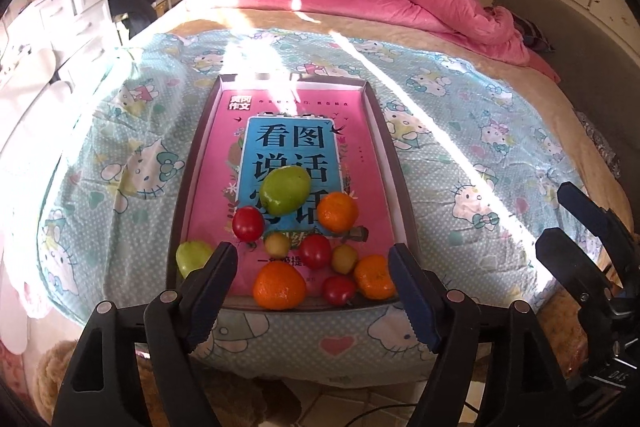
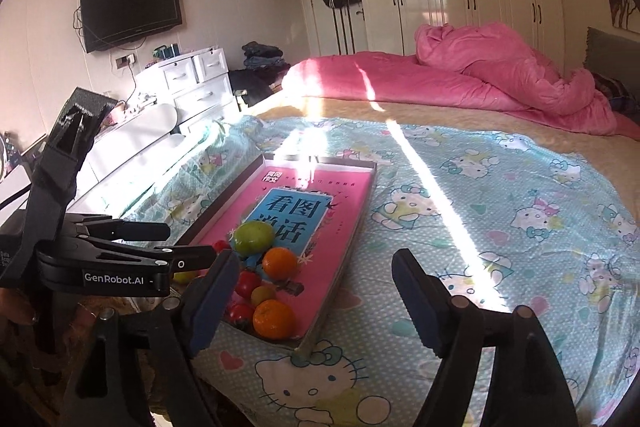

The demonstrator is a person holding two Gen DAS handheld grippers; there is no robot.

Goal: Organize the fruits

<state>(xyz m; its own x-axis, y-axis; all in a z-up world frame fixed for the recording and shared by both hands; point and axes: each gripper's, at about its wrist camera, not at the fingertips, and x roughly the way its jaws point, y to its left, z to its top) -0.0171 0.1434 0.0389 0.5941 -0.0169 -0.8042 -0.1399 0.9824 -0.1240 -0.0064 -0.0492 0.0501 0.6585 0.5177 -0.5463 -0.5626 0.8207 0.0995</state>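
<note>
Both jaws gape wide and empty; left gripper point(image 1: 312, 291) and right gripper point(image 2: 316, 299) hover over the tray point(image 1: 188, 187) holding oranges point(image 1: 338, 211), tomatoes point(image 1: 248, 223) and green fruit point(image 1: 285, 189) on a book point(image 1: 288, 143).

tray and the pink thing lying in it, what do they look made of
Tray: likely cardboard, a box lid perhaps; thin straight walls, dark matte outside, white inside. Pink book: glossy printed paper cover; flat, with printed characters and sun glare at its far edge.

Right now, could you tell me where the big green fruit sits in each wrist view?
Left wrist: big green fruit at picture centre, on the book's blue panel, above the fruit cluster.
Right wrist: big green fruit left of centre, just beyond the left fingertip.
Shared landmark: the orange touching it.
</note>
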